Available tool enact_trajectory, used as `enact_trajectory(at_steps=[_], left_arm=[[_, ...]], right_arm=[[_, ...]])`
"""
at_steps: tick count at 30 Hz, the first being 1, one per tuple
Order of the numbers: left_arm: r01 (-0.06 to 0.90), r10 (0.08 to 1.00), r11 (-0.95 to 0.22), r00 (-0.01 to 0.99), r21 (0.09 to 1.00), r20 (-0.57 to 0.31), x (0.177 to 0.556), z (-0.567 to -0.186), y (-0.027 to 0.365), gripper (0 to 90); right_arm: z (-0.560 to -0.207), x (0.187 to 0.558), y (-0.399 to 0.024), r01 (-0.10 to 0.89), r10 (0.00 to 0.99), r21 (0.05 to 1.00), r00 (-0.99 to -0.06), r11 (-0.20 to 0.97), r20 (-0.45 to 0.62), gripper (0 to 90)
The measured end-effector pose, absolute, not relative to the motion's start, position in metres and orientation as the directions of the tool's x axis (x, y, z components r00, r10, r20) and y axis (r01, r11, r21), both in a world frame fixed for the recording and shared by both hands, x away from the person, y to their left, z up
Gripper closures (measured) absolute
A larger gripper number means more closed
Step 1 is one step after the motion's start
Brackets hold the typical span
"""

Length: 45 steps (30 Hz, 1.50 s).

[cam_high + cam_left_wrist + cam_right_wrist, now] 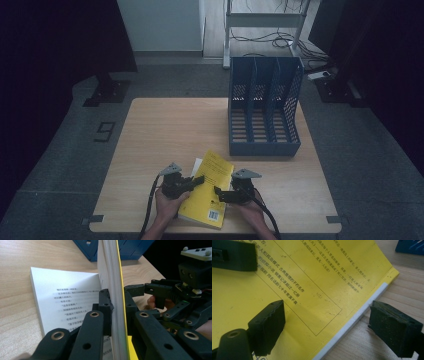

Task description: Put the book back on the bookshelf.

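Observation:
A yellow-covered book [212,187] lies partly opened near the table's front edge. My left gripper [199,180] is shut on the yellow cover together with a thick wad of pages [112,270], holding them raised off a white printed page [65,290] that lies flat. My right gripper [218,192] is at the book's right side and is open. In the right gripper view its jaws [329,327] straddle the book's edge, one pad over the yellow cover [312,277] and the other over bare wood, neither pressing on anything.
A blue three-slot file rack [265,115] stands upright at the back right of the wooden table [165,130]. Dark curtains hang on both sides. A white frame with cables stands on the floor behind the table.

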<state>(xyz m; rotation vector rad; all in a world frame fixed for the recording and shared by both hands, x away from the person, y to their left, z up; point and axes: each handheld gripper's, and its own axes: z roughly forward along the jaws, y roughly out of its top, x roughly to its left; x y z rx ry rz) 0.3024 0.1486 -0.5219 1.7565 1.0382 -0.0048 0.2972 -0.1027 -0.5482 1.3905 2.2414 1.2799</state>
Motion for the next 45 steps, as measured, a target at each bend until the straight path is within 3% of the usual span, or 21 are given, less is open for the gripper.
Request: enact_trajectory(at_steps=[6, 18, 35, 45], left_arm=[[0.576, 0.629, -0.095, 0.667, 0.812, -0.4, 0.294, -0.507, 0.143, 82.6], [0.562, 0.611, -0.094, 0.685, 0.822, -0.398, 0.291, -0.498, 0.141, 82.7], [0.544, 0.579, -0.067, 0.704, 0.837, -0.411, 0.285, -0.485, 0.145, 82.8], [0.545, 0.557, -0.063, 0.714, 0.836, -0.423, 0.286, -0.485, 0.15, 82.7]], right_arm=[[-0.543, 0.296, -0.11, 0.621, 0.793, 0.772, -0.534, 0.134, 0.292, 13.0], [-0.54, 0.291, -0.116, 0.603, 0.779, 0.788, -0.552, 0.126, 0.298, 12.7], [-0.544, 0.299, -0.122, 0.63, 0.702, 0.775, -0.572, 0.044, 0.425, 8.7], [-0.54, 0.297, -0.125, 0.613, 0.683, 0.789, -0.595, 0.045, 0.423, 16.3]])
